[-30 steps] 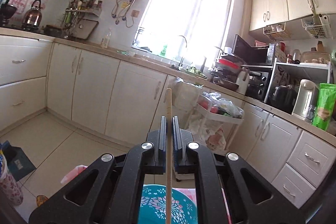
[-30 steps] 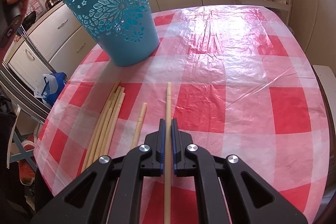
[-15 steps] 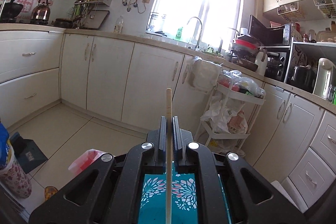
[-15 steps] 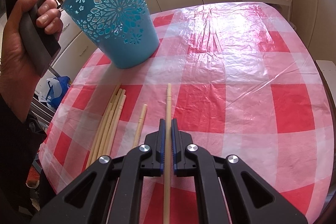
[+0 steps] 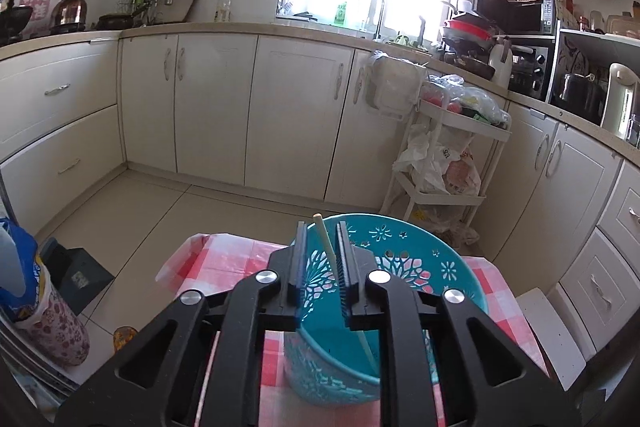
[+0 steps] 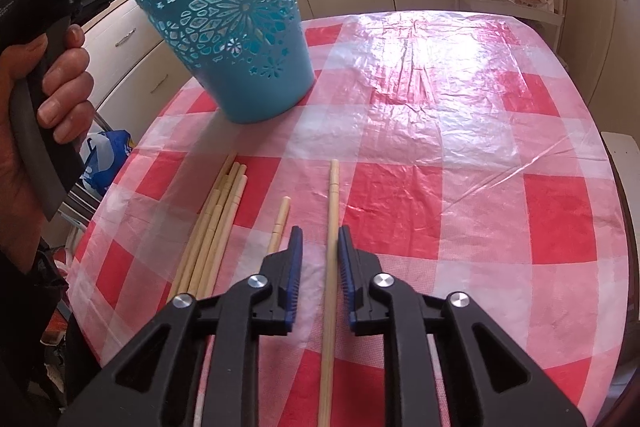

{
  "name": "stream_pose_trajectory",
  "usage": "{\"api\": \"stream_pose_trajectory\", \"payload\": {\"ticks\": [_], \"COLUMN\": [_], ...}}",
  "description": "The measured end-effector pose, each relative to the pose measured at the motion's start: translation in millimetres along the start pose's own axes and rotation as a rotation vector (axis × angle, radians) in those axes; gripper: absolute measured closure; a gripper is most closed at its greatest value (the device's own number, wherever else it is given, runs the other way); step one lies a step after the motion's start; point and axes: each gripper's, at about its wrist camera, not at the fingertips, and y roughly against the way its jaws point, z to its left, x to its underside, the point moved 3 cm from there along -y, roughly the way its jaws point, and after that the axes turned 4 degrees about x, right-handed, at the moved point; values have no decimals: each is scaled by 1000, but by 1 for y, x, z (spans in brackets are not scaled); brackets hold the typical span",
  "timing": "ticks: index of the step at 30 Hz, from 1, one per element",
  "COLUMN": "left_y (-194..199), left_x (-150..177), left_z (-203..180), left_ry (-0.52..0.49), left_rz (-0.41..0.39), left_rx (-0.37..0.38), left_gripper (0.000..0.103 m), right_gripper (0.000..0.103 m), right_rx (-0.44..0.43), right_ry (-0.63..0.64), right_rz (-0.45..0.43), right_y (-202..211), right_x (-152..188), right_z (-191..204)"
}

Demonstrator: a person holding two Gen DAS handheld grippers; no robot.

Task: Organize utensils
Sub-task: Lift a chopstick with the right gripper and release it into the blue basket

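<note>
Left claw (image 5: 322, 259) is opening over the teal basket (image 5: 460, 291) — a chopstick (image 5: 326, 241) stands loose between its pads, leaning into the basket. Right claw (image 6: 319, 259) is opening too, pads clear of the chopstick (image 6: 331, 227) lying on the checked counter (image 6: 460, 167). A green bottle (image 5: 341, 13) at the window reads "AXE".

Green bottle (image 5: 341, 13) on windowsill reads, perhaps, "AXE".

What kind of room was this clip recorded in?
A home kitchen, most likely: cream cabinets run under a worktop, a kettle sits on the stove, and a tap stands by the window. The work happens at a table with a checked plastic cover.
</note>
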Motion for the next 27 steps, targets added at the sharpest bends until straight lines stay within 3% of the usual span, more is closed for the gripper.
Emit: {"api": "stream_pose_trajectory", "payload": {"ticks": [3, 5, 6, 7, 13, 18, 23, 27], "left_y": [28, 44, 50, 54, 60, 59, 55, 51], "left_x": [-1, 6, 11, 17, 61, 97, 119, 129], "left_z": [14, 27, 34, 41, 76, 93, 104, 108], "left_ry": [26, 54, 69, 82, 167, 204, 264, 297], "left_rz": [-32, -34, -27, -20, 71, 115, 128, 137], "left_rx": [-22, -30, -33, -40, -57, -38, -8, 10], "left_gripper": [52, 50, 49, 48, 46, 46, 42, 42], "right_gripper": [72, 81, 93, 97, 97, 97, 97, 97], "right_rx": [59, 87, 95, 81, 59, -62, -166, -217], "right_ry": [48, 42, 30, 14, -57, -110, -101, -81], "right_rz": [-5, -10, -9, -9, -51, -274, -544, -687], "right_y": [-1, 0, -1, 0, 24, 89, 145, 154], "right_x": [1, 2, 2, 2, 2, -31, -103, -166], "right_z": [9, 7, 3, -1, -6, 8, 41, 71]}}
